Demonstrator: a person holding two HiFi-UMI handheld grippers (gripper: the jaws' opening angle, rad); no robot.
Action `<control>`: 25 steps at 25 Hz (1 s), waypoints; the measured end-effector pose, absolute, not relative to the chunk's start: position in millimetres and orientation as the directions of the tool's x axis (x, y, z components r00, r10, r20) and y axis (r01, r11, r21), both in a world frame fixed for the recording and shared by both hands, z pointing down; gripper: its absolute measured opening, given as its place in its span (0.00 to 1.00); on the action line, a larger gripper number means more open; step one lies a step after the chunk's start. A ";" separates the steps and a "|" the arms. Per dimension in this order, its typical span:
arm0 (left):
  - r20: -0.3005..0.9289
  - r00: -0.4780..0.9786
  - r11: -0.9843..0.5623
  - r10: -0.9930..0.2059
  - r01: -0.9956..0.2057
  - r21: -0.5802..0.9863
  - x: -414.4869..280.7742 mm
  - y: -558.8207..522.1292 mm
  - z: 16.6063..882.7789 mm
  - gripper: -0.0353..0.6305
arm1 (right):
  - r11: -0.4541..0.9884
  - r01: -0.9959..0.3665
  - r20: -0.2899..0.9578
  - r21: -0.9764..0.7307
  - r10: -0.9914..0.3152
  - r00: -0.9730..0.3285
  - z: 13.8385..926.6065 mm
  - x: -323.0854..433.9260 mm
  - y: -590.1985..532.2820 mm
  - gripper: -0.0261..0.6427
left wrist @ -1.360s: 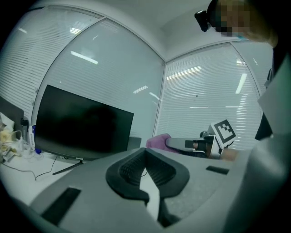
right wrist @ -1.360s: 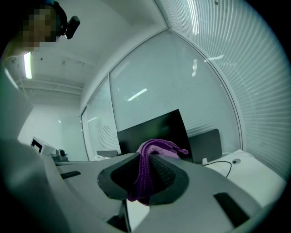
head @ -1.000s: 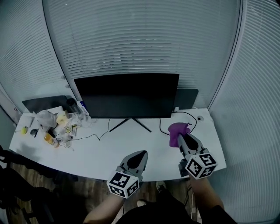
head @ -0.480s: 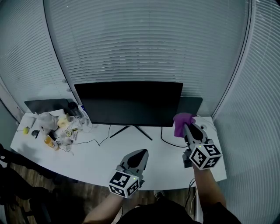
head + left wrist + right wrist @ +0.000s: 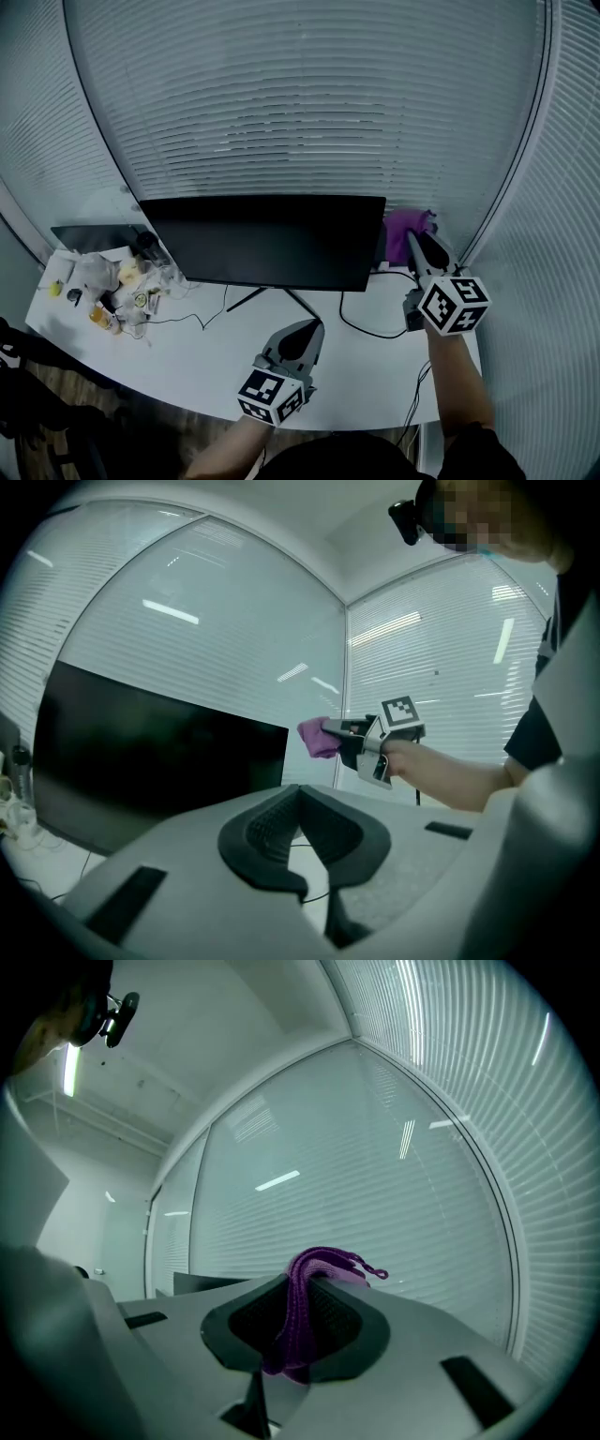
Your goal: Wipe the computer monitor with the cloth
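The black computer monitor (image 5: 267, 240) stands on the white desk (image 5: 206, 347), its screen dark; it also fills the left of the left gripper view (image 5: 150, 761). My right gripper (image 5: 418, 240) is raised beside the monitor's upper right corner, shut on the purple cloth (image 5: 406, 225). The cloth (image 5: 305, 1321) hangs bunched between the jaws in the right gripper view, and shows from the side as well (image 5: 317, 737). My left gripper (image 5: 302, 337) hovers low over the desk's front edge, jaws together with nothing in them.
Clutter of bottles, wrappers and cups (image 5: 117, 281) sits at the desk's left end beside a dark flat device (image 5: 89, 236). Black cables (image 5: 366, 323) trail across the desk behind the monitor stand (image 5: 272, 298). Window blinds (image 5: 300, 103) close off the back.
My right gripper has lifted the purple cloth from near the desk surface up and back to the monitor's upper right corner. The left gripper stays put.
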State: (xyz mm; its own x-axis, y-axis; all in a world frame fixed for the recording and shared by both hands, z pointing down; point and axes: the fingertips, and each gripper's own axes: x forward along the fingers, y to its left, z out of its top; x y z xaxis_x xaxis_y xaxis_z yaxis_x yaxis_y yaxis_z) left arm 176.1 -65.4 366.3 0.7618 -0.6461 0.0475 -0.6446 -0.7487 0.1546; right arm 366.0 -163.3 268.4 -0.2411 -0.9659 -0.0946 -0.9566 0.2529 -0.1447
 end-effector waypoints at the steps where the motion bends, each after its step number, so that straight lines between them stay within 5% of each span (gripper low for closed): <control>1: 0.050 0.759 -0.745 -0.650 -0.648 0.155 179.6 -71.6 366.3 0.06 | 0.255 -0.956 -0.099 -0.144 -0.965 -0.242 265.0 370.5 -173.2 0.15; 25: 0.174 0.707 -0.675 -0.686 -0.707 0.212 212.2 -110.7 418.2 0.06 | 0.302 -0.924 0.068 -0.235 -0.943 -0.325 375.5 384.2 -248.6 0.15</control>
State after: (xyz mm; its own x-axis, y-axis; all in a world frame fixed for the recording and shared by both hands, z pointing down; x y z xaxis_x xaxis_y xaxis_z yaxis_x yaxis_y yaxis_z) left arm 212.2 -110.7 418.2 0.7067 -0.6858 0.1740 -0.7070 -0.6746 0.2122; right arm 384.2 -248.6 375.5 -0.3251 -0.9433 0.0677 -0.9240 0.3016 -0.2349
